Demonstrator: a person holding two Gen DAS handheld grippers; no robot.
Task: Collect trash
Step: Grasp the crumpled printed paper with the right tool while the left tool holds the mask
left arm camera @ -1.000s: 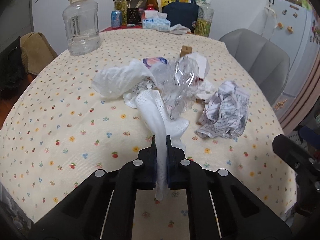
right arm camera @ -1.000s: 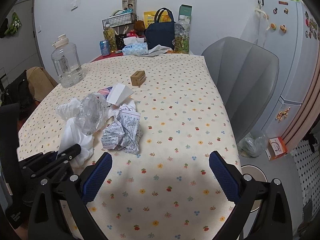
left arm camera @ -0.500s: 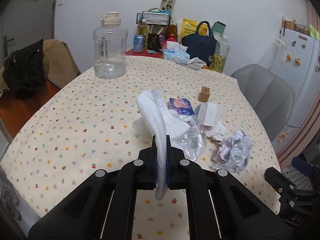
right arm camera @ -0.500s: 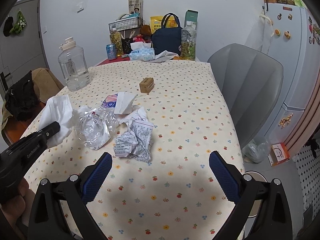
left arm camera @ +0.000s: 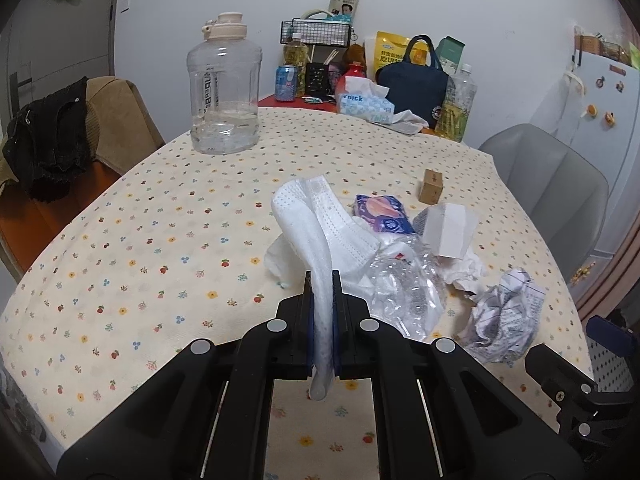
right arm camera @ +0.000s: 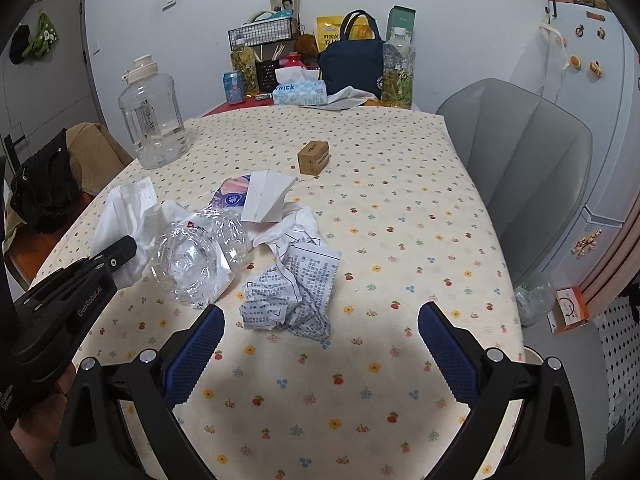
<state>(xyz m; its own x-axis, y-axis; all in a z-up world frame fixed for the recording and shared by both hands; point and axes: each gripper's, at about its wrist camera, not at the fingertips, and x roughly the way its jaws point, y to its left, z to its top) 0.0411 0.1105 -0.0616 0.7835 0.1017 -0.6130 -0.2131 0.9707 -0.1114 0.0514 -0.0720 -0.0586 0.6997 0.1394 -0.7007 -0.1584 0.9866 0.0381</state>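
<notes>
Left gripper (left arm camera: 322, 280): clamped on mask (left arm camera: 320, 224), lifted over table (left arm camera: 160, 240). Right gripper (right arm camera: 320, 332): wide, empty, above paper (right arm camera: 292, 292). Advice: keep grip firm; carry mask clear of bottle (right arm camera: 192, 260).

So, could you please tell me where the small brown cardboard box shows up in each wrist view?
Left wrist: small brown cardboard box sits right of centre, beyond the trash pile.
Right wrist: the box sits just left of centre, upper middle, beyond the pile.
Shared landmark: the big clear water jug, upper left in both.
</notes>
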